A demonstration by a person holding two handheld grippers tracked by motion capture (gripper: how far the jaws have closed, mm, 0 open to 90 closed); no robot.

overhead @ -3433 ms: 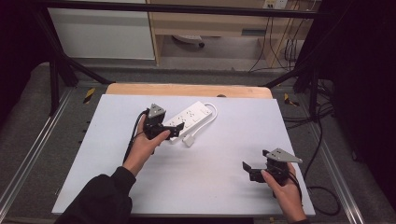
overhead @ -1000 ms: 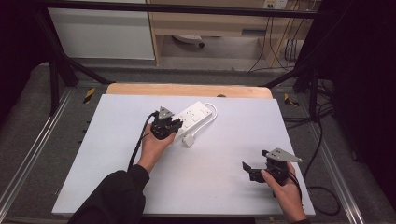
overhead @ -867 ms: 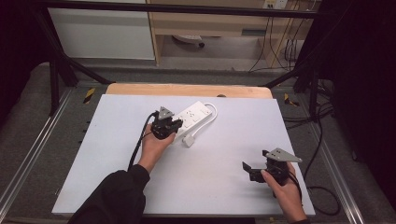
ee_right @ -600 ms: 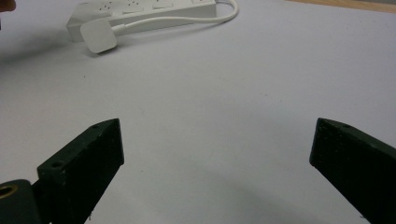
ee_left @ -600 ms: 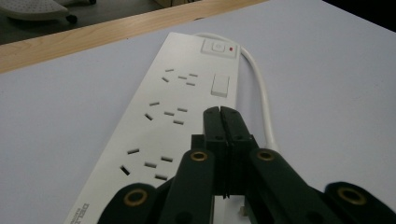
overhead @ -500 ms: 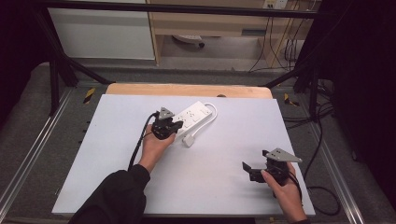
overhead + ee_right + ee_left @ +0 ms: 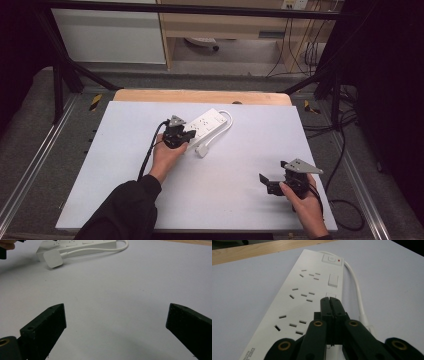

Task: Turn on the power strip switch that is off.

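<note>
A white power strip (image 7: 209, 124) lies at the back middle of the white table (image 7: 125, 165), with its cable (image 7: 228, 119) looping round to a white plug (image 7: 202, 150) beside it. My left gripper (image 7: 188, 134) is shut with nothing between its jaws. In the left gripper view its tip (image 7: 329, 299) hovers over the strip (image 7: 307, 282), just short of a small white rocker switch (image 7: 333, 280); I cannot tell if it touches. My right gripper (image 7: 265, 183) stands open near the front right, and its jaws (image 7: 116, 315) point across bare table toward the plug (image 7: 52, 258).
The strip's main button with a red light (image 7: 331, 258) is at its far end. A wooden board (image 7: 200, 96) runs along the table's back edge. Black frame rails and floor cables (image 7: 345, 150) flank the table.
Since the oldest frame my left gripper has moved slightly right, closer over the strip, and its jaws have come together. Over the last second nothing visibly shifts. The right gripper has kept still.
</note>
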